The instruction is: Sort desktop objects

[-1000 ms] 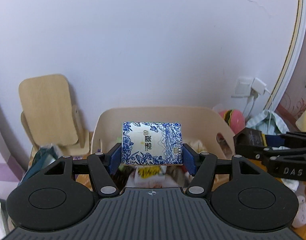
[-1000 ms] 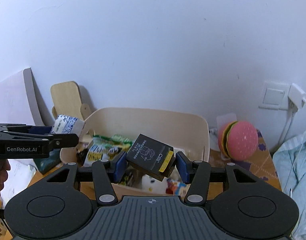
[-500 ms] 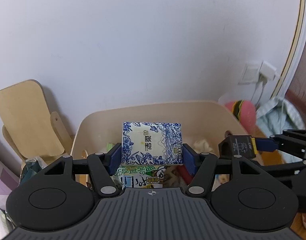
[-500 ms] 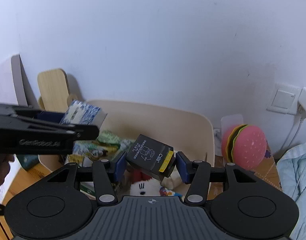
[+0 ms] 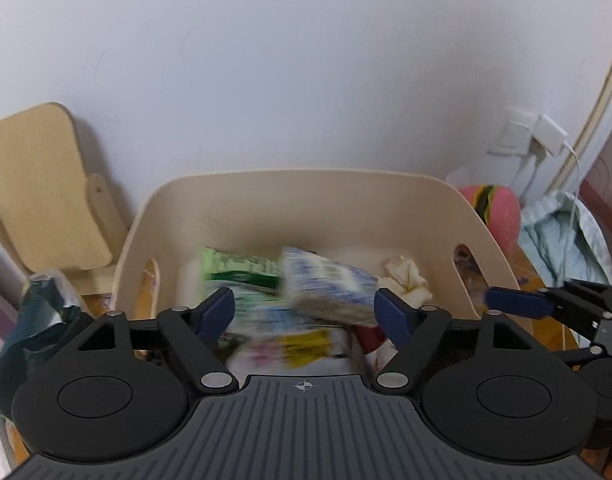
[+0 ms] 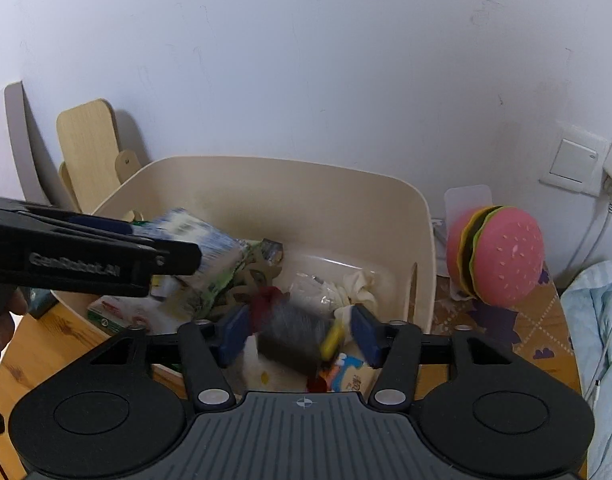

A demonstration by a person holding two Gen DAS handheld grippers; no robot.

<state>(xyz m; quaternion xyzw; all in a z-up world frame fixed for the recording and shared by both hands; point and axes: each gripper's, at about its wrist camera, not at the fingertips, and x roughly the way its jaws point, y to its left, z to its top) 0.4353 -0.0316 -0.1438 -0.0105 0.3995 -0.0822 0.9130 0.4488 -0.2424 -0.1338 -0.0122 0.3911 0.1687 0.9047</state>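
Both grippers hang over the beige bin point(image 5: 298, 208). Seen from the left wrist, the left gripper point(image 5: 304, 316) has its blue pads spread wide and grips nothing. Between them, but touching neither as far as the motion blur lets me judge, is the blue-and-white tissue pack point(image 5: 326, 284), tilted above the green and yellow packets point(image 5: 242, 276) piled inside the bin. A crumpled white cloth point(image 5: 404, 280) lies near the bin's right wall. Just right of the bin's right rim, the right gripper point(image 5: 546, 308) juts in from the edge. Behind the bin's right corner sits the burger toy point(image 5: 494, 212), and beside the bin's left wall stands a wooden board point(image 5: 38, 184).

From the right wrist, the right gripper point(image 6: 302, 334) is likewise parted and empty. The black box with a yellow end point(image 6: 298, 338) sits blurred between its pads, over the bin's near right corner, clear of both pads. Over the bin's left side is the left gripper point(image 6: 178, 258), with the tissue pack point(image 6: 202, 240) just at its tip. The burger toy point(image 6: 498, 260) rests on the wooden surface point(image 6: 38, 352) right of the bin point(image 6: 306, 188).
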